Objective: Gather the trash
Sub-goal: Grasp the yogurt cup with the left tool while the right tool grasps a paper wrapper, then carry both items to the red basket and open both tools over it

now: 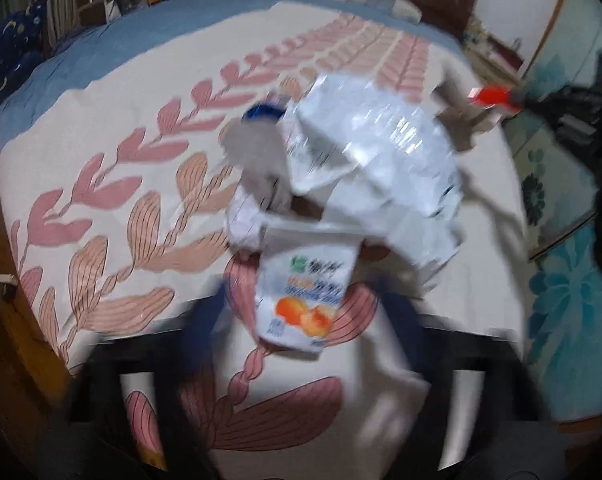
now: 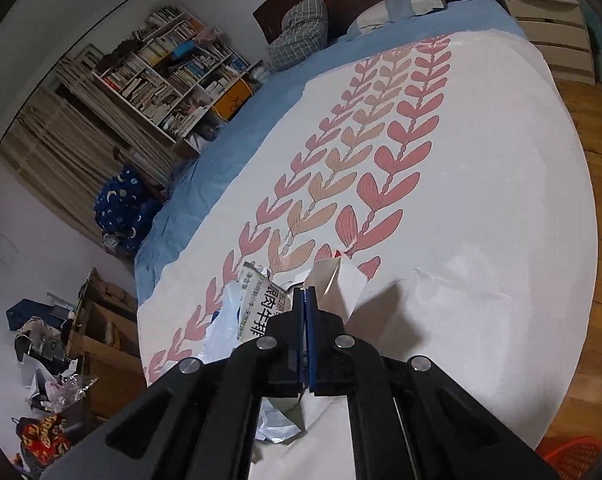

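Observation:
In the blurred left wrist view a white carton with orange fruit print (image 1: 305, 296) hangs in the air between the spread blue fingers (image 1: 205, 332) of my left gripper (image 1: 301, 316); whether they touch it I cannot tell. Behind it a crumpled white plastic bag (image 1: 373, 160) hangs over the bed, with a blue-capped item (image 1: 263, 114) beside it. In the right wrist view my right gripper (image 2: 304, 296) is shut on the white plastic bag (image 2: 337, 284), with a printed food wrapper (image 2: 257, 308) at its left.
The bed has a white cover with pink leaf print (image 2: 481, 200) over a blue sheet (image 2: 237, 160). A bookshelf (image 2: 173, 72) and clutter stand at the left. A red-tipped black tool (image 1: 497, 96) shows at the right of the left wrist view.

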The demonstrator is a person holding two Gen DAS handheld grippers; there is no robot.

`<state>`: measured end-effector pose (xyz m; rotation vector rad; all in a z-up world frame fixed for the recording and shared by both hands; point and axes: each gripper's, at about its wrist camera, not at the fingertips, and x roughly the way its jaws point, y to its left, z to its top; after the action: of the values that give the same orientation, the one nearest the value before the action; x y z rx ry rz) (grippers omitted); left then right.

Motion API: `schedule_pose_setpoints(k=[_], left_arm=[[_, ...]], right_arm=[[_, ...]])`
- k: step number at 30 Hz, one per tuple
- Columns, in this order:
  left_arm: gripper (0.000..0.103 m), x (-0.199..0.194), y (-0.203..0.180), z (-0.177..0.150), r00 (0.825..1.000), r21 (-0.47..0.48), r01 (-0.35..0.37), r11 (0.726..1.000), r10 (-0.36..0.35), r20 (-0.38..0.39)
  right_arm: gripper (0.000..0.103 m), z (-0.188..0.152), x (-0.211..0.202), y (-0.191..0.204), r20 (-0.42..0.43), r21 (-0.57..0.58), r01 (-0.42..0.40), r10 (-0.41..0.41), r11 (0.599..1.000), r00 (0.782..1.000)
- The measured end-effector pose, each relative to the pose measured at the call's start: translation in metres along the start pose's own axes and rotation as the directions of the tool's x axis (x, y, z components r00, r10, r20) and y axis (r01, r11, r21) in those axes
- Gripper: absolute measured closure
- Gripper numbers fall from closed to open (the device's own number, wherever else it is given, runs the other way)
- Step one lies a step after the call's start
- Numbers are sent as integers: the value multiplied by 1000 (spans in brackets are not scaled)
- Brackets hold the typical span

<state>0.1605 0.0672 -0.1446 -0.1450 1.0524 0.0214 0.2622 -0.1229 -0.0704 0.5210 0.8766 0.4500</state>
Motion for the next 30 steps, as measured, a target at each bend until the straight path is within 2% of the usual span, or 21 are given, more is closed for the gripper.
schedule_pose_setpoints(k=[2,6,12,16,19,21,24,26,28,30], left_arm=[[62,5,4,-4,1000,-12,-14,1000,14,-14],[63,-2,12,-7,1000,-41,17,999,-17,5],[64,-47,17,-13,998,-51,27,998,-24,53],[64,-117,14,-10,987,-42,32,999,-25,157],[64,-180,-1,-3,966,-18,39,999,-33,256],[63,-211,-21,3,952,28,60,998,-66,300],[63,-238,-62,10,930,110,105,988,-137,340],[63,-248,-101,12,913,180,174,968,-227,339],[63,-243,-145,11,900,249,246,937,-316,300],[63,-224,-191,3,896,313,301,901,-380,229]], right_arm=[[100,0,-5,1,3,8,-14,14,1000,1000],[100,0,-17,13,7,-15,-29,29,999,1000],[100,6,-51,39,19,-81,-33,35,996,999],[100,16,-109,59,82,-117,-76,86,990,993],[100,16,-171,61,142,-140,-81,101,987,985],[100,11,-217,53,185,-156,-67,96,985,978],[100,-5,-291,22,255,-164,22,21,986,967],[100,-25,-337,-10,285,-152,107,-61,983,957],[100,-52,-369,-54,280,-109,216,-178,970,943],[100,-89,-391,-109,232,-30,295,-281,955,931]])
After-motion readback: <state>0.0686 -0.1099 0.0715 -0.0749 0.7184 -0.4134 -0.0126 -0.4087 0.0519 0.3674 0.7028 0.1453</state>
